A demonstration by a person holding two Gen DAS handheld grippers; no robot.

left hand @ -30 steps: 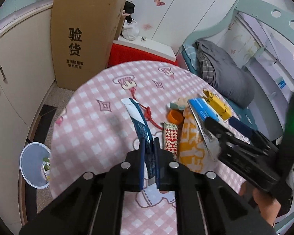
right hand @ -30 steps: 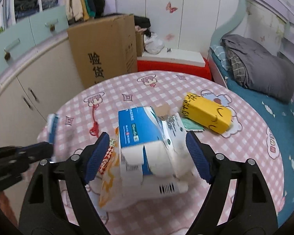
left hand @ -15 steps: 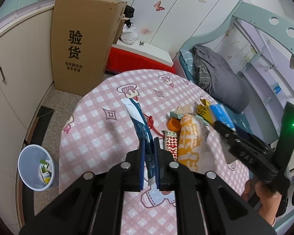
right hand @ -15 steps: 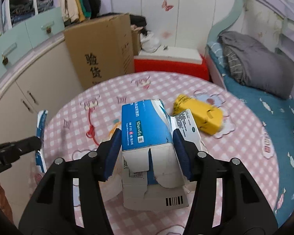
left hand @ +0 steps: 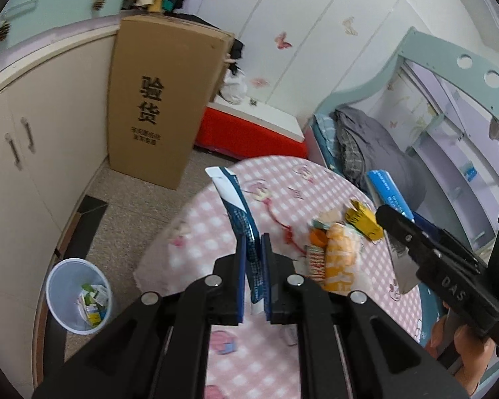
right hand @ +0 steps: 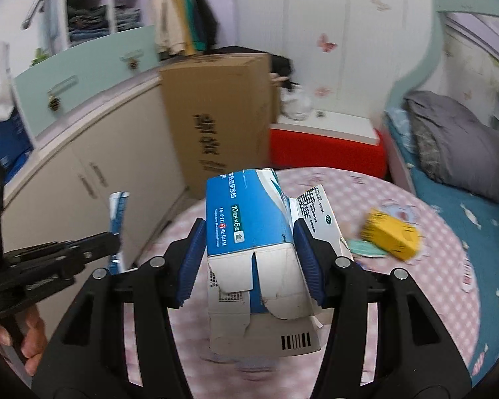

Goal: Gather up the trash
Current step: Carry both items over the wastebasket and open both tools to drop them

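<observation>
My left gripper [left hand: 253, 242] is shut on a long blue-and-white wrapper [left hand: 238, 209] that sticks up past its fingers. It hangs over the left edge of the round pink checked table [left hand: 302, 183]. My right gripper [right hand: 249, 232] is shut on a blue-and-white carton [right hand: 246, 216], held clear above the table, its torn flaps and barcode facing the camera. In the right wrist view the left gripper [right hand: 113, 239] and its wrapper [right hand: 118, 209] are at the left. A white bin [left hand: 78, 294] with some trash stands on the floor, below and left of the table.
On the table lie a yellow carton [left hand: 364, 221], an orange-yellow bag [left hand: 341, 256], a red-and-white wrapper [left hand: 316, 262] and an orange cap [left hand: 317, 237]. A tall cardboard box [left hand: 163, 99] leans by cream cabinets [left hand: 33, 173]. A bed [right hand: 449, 153] lies to the right.
The right gripper's jaws closed on the carton and lifted it off the table. Both grippers rose and swung left toward the table's edge, bringing more of the floor and bin into view.
</observation>
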